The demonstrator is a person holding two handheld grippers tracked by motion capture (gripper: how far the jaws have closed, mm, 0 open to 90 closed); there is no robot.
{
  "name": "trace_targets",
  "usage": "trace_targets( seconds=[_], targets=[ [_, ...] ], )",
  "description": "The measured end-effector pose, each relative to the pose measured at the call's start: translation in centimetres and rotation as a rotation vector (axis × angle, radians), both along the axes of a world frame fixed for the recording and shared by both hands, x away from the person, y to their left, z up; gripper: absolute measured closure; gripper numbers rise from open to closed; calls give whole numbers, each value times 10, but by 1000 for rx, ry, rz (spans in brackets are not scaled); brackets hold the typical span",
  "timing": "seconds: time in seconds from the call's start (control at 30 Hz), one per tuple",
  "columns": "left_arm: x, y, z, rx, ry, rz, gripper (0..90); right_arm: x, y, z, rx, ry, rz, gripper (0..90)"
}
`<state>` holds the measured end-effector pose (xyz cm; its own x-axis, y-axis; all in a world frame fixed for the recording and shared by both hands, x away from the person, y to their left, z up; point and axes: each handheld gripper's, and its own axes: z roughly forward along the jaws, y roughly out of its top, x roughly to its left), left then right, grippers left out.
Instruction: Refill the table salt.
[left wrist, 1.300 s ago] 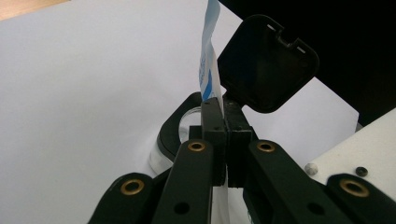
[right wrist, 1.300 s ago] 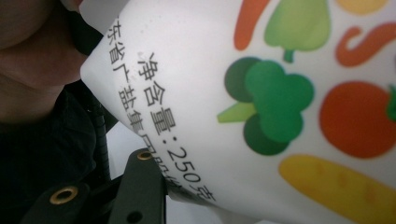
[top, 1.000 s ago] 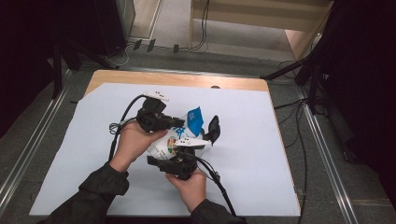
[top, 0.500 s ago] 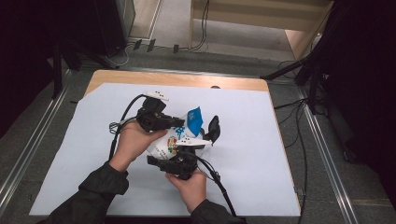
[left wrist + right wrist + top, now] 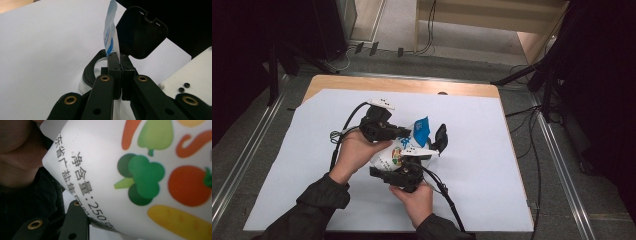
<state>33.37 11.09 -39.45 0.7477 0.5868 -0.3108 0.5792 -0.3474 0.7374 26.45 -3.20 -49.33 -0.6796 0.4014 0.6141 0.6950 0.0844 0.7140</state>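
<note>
Nothing has moved since the earlier frames: both hands and both tongs keep their places over the white sheet (image 5: 492, 165) on the table (image 5: 362, 84).

Two tongs are at work. One left gripper (image 5: 408, 133) has its jaws pressed together on the blue and white top edge of the bag (image 5: 111, 37); in the left gripper view the two black pads pinch this thin flap between them, and it stands upright above them. One right gripper (image 5: 384, 171) is against the white body of the same bag (image 5: 150, 170), printed with vegetables and black characters; its jaws stand partly apart around it, but whether the pads press on it I cannot tell.

Only one bag (image 5: 404, 147) is there, lying between the two tongs. One black container with clear walls (image 5: 98, 72) stands just behind the left jaws, and its one hinged lid (image 5: 141, 31) is open, right beside the pinched flap. Two cables trail from the tongs.
</note>
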Motion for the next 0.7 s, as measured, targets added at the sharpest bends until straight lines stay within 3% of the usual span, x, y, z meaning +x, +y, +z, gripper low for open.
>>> trace_targets(
  seconds=[0.23, 0.7],
  targets=[
    [2, 0, 1, -4, 14, -6, 900, 1, -1, 1, 11, 1, 0, 642],
    [3, 1, 0, -24, 11, 20, 900, 1, 1, 5, -35, -38, 4, 619]
  ],
)
